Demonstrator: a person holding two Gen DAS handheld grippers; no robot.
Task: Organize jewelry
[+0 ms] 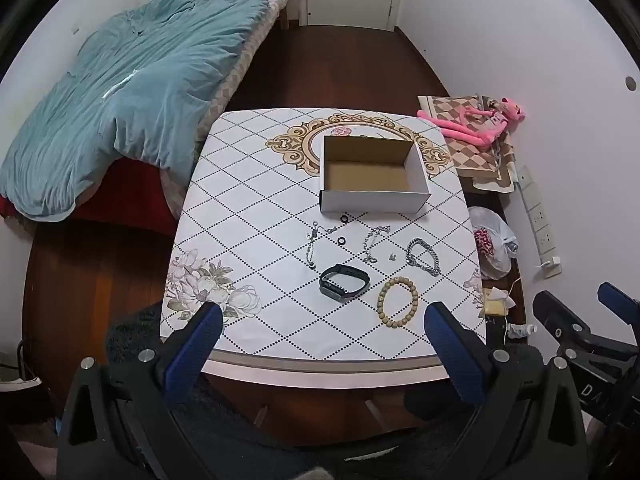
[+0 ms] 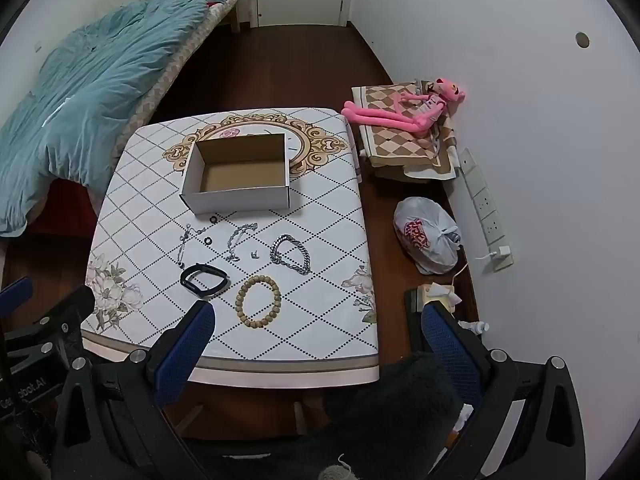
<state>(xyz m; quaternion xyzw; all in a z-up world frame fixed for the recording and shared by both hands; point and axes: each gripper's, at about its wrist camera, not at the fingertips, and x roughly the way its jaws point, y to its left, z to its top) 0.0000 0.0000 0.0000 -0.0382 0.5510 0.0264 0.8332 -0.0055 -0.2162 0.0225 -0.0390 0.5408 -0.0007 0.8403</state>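
Note:
An open, empty cardboard box (image 1: 374, 174) (image 2: 240, 174) stands on the table (image 1: 248, 240) (image 2: 320, 280). In front of it lie a wooden bead bracelet (image 1: 397, 300) (image 2: 258, 301), a black fitness band (image 1: 344, 281) (image 2: 205, 279), a chunky silver chain bracelet (image 1: 423, 257) (image 2: 291, 255), two thin silver chains (image 1: 313, 246) (image 2: 237, 240), two black rings (image 1: 343, 220) (image 2: 207, 240) and a small stud (image 1: 392, 257). My left gripper (image 1: 324, 322) and right gripper (image 2: 318, 320) are both open and empty, above the table's near edge.
A bed with a blue duvet (image 1: 132, 92) is at the left. A pink plush toy (image 2: 404, 110) lies on a folded checkered cloth at the right. A white plastic bag (image 2: 428, 236) and a power strip (image 2: 486, 208) lie on the floor by the wall.

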